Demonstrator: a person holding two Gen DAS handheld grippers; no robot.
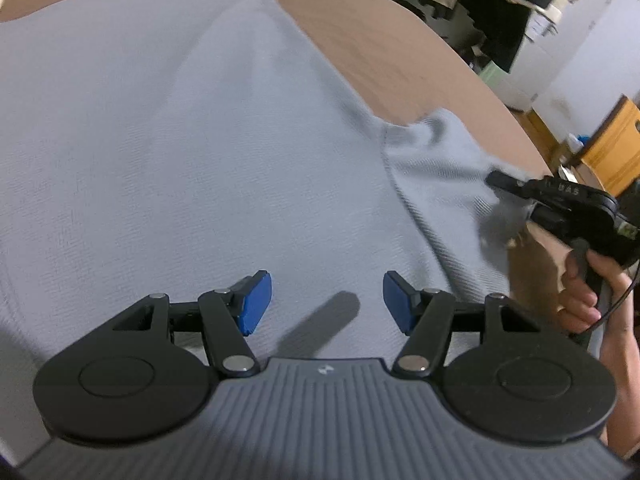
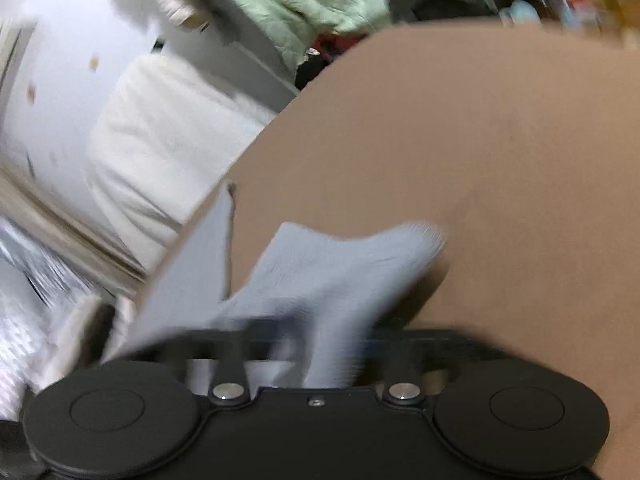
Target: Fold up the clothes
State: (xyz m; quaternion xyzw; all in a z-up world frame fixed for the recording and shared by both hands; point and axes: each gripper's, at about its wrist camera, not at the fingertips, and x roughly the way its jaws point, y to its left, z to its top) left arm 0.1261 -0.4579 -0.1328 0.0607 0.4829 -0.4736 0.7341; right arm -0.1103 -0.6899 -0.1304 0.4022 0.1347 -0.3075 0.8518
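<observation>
A light grey shirt [image 1: 180,140] lies spread flat on a brown table [image 1: 380,48]. My left gripper [image 1: 327,300] is open and empty, with blue pads [image 1: 256,300] hovering just above the shirt's body. My right gripper [image 1: 516,196] is at the right, shut on the shirt's sleeve [image 1: 440,160] and lifting it off the table. In the right wrist view the sleeve [image 2: 332,272] sticks out forward from between the closed fingers; the view is blurred and the fingertips are hidden by the cloth.
The brown table [image 2: 480,140] extends to the right of the shirt. Beyond its edge are a white cushion [image 2: 160,152], a pale green jacket [image 2: 320,4], dark hanging clothes [image 1: 512,8] and a wooden box [image 1: 616,148].
</observation>
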